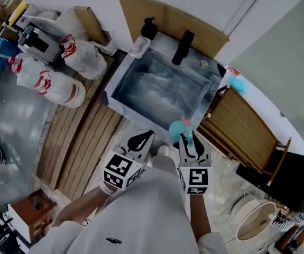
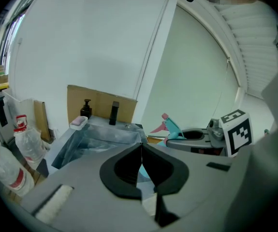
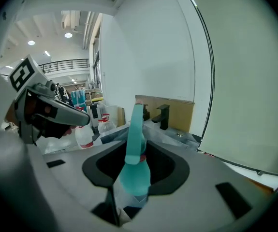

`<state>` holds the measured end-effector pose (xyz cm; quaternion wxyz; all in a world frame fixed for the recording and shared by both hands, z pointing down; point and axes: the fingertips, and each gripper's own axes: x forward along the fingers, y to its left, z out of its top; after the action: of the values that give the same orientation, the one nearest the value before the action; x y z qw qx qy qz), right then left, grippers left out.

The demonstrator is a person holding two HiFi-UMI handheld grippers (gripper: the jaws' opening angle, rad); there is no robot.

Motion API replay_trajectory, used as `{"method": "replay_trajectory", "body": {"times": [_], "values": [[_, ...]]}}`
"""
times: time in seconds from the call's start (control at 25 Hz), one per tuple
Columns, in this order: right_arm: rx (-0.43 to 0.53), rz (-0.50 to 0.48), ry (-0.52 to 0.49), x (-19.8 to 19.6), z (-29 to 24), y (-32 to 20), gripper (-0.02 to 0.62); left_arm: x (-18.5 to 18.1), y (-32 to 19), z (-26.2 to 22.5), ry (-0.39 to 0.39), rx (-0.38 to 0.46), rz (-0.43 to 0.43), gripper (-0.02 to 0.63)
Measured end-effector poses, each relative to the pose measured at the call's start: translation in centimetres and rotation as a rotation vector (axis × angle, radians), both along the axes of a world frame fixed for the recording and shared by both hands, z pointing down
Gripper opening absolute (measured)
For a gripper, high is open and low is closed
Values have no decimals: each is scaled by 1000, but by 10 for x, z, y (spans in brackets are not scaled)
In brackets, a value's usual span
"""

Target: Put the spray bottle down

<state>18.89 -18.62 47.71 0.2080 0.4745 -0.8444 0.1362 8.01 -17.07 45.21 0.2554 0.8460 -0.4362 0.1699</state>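
sink (image 1: 157,91) x1 | faucet (image 1: 183,47) x1 | spray bottle (image 1: 178,127) x1 in R claw (image 1: 189,142)

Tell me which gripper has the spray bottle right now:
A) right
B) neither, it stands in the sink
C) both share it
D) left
A: the spray bottle sits clamped between the jaws of the right gripper, while the left gripper has its jaws together with nothing between them.
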Motion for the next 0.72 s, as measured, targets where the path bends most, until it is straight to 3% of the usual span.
{"method": "replay_trajectory", "body": {"times": [0.72], "values": [[-76,-174,33,-76,54,12,121,-55,15,51,12,-89,-139,5]]}}
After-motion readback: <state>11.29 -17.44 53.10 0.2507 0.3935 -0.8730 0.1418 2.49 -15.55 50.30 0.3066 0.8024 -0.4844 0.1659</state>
